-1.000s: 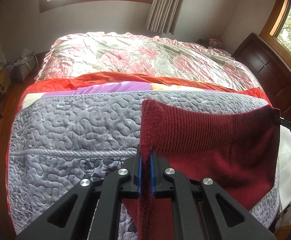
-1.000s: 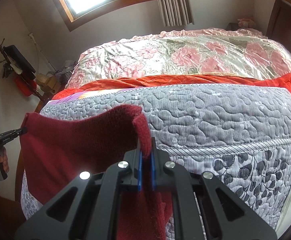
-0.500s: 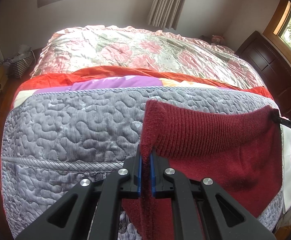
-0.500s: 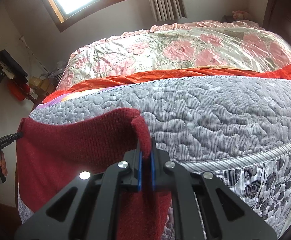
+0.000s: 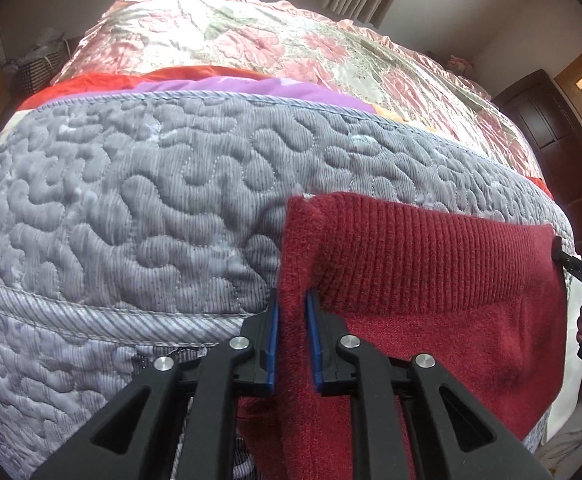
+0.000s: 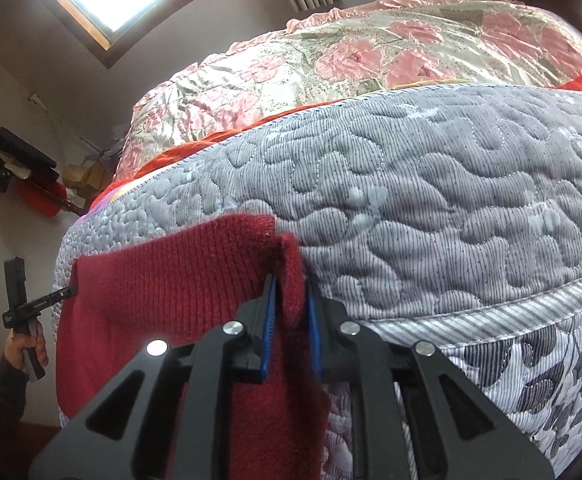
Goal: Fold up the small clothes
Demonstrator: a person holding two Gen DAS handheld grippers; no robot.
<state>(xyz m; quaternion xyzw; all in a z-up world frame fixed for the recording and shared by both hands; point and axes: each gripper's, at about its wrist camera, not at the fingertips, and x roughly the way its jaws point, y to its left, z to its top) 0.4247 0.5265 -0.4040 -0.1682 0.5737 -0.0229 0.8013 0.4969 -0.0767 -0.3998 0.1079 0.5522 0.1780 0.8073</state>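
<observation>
One red knit garment (image 5: 431, 280) hangs stretched sideways between two grippers, its ribbed band on top, over the near edge of the bed's grey quilt (image 5: 151, 208). Its bottom is cut off from view. The left gripper (image 5: 291, 312) fingers pinch one top corner. The right gripper (image 6: 289, 300) fingers pinch the other.
</observation>
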